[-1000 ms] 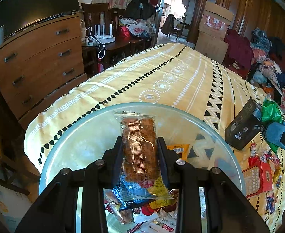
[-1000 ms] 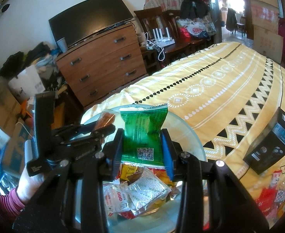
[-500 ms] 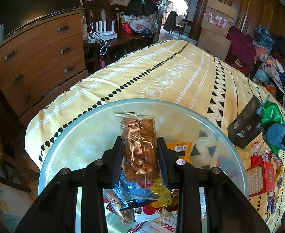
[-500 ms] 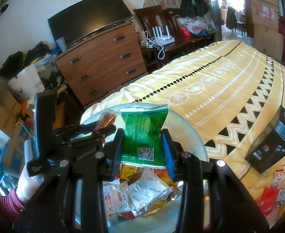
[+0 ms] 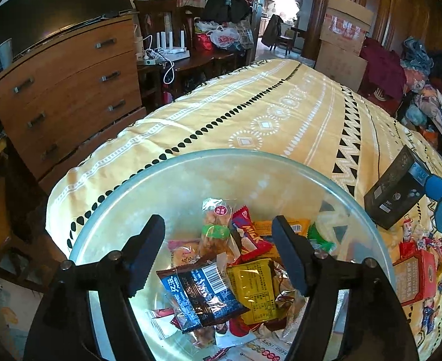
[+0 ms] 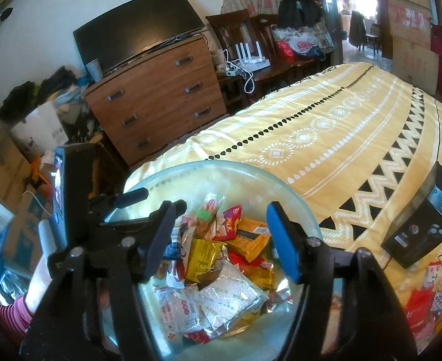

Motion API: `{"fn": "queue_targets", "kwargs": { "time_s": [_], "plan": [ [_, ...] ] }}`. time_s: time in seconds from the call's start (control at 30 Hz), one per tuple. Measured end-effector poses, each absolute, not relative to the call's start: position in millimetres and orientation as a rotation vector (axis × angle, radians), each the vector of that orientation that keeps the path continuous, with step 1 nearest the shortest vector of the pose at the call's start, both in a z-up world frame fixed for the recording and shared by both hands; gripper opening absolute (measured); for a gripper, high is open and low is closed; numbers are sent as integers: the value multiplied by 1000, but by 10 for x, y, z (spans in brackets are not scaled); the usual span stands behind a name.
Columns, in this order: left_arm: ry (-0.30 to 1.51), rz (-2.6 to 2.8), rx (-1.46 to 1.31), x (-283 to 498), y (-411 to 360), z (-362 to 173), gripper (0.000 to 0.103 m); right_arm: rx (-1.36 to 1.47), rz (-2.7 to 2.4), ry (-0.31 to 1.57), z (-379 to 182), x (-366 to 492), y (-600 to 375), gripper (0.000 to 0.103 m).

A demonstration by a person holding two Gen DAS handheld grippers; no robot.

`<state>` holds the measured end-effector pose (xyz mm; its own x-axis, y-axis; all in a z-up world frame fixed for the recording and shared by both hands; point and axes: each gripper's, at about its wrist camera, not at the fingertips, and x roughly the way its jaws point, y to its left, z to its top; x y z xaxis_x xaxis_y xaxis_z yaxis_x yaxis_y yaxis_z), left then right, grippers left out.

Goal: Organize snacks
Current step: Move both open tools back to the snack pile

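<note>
A clear glass bowl holds several snack packets and sits on the yellow patterned cloth; it also shows in the right wrist view. My left gripper is open and empty above the bowl. Below it lie a dark blue packet, a yellow packet and a clear packet of brown biscuits. My right gripper is open and empty above the same bowl, over a yellow packet and a white packet. The left gripper's body shows at the left of the right wrist view.
A black box stands on the cloth right of the bowl, also in the right wrist view. A red box and loose snacks lie at the right edge. A wooden dresser stands beyond the table's left edge.
Both grippers have opened. The biscuit packet left the left gripper and the green packet left the right gripper; both now lie in the bowl.
</note>
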<state>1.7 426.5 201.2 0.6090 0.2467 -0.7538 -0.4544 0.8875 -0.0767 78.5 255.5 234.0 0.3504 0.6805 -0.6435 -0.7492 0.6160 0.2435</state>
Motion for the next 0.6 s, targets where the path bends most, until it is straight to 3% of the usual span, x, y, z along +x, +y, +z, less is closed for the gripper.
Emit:
{"fn": "queue_targets", "kwargs": {
  "time_s": [0.47,0.53,0.6],
  "plan": [
    [735,362,-216,-141,3583,2346,81,-80,808,629,2649,393,1853,88],
    [718,352,-202,-169,3397,2412,85,-68,779,611,2684,315,1661,89],
    [691,337,-187,-211,3180,2483,97,-44,739,589,2703,212,1423,91]
  ]
}}
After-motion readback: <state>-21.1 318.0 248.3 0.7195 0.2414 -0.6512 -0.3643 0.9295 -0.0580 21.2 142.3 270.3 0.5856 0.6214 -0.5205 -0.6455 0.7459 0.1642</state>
